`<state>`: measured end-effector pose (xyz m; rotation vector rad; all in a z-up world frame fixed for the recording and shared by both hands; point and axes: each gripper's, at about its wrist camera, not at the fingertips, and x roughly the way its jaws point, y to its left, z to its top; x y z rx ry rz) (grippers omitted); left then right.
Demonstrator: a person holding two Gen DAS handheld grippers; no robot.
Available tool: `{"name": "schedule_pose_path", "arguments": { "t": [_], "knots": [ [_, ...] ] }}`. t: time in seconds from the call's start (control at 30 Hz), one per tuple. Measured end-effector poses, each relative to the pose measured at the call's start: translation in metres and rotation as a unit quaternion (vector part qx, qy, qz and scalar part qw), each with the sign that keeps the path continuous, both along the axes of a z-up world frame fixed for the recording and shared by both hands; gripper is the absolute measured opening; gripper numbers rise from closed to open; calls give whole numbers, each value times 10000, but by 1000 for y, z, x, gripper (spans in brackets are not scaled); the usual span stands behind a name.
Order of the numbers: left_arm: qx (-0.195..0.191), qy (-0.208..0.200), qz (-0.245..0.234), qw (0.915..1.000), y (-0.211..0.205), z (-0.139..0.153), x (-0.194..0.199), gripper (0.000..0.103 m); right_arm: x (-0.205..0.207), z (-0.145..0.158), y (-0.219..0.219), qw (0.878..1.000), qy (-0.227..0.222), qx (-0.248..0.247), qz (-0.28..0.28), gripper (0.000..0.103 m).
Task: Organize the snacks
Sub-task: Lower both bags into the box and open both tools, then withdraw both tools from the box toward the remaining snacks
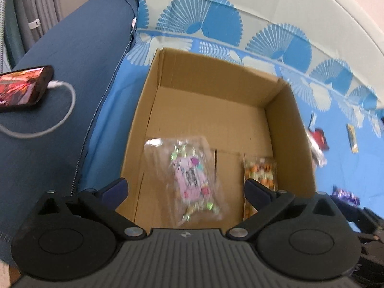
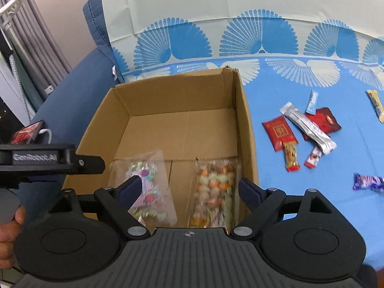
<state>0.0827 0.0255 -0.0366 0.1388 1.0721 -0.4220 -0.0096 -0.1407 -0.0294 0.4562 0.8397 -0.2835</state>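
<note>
A: While both bags lie loose in the cardboard box (image 2: 244, 120), neither gripper holds anything. The left gripper (image 1: 186, 187) stands wide apart over the pink-labelled candy bag (image 1: 192, 180), and the right gripper (image 2: 189, 187) stands wide apart over the orange-and-white candy bag (image 2: 213, 189)

B: So the step in hand looks like the release?

A: I judge so. To do it well, lift each gripper straight up clear of the box walls, so no finger drags a bag back out. More wrapped snacks (image 2: 302, 129) lie outside the box on its right, on the blue cloth (image 2: 312, 192)

B: Anything unclear?

A: Both bags are blurred, so I cannot tell whether they rest flat on the box floor. The box's near wall is hidden behind the grippers, and the labels are unreadable
</note>
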Motion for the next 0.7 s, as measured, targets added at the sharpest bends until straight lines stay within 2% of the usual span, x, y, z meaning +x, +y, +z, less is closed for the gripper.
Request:
{"name": "schedule_pose_path", "arguments": {
  "t": [0.2, 0.37, 0.5, 0.7],
  "knots": [
    [92, 32, -105, 9999, 19, 11, -42, 103, -41, 22, 22, 9999, -163, -26, 45, 94],
    [156, 15, -80, 9998, 37, 17, -77, 103, -71, 36, 48, 9989, -311, -276, 220, 95],
    [293, -193, 157, 9993, 51, 24, -102, 103, -93, 44, 66, 9974, -425, -475, 327, 96],
    [348, -417, 120, 9985, 63, 31, -131, 103, -113, 55, 79, 9958, -595, -600, 349, 97]
  ]
}}
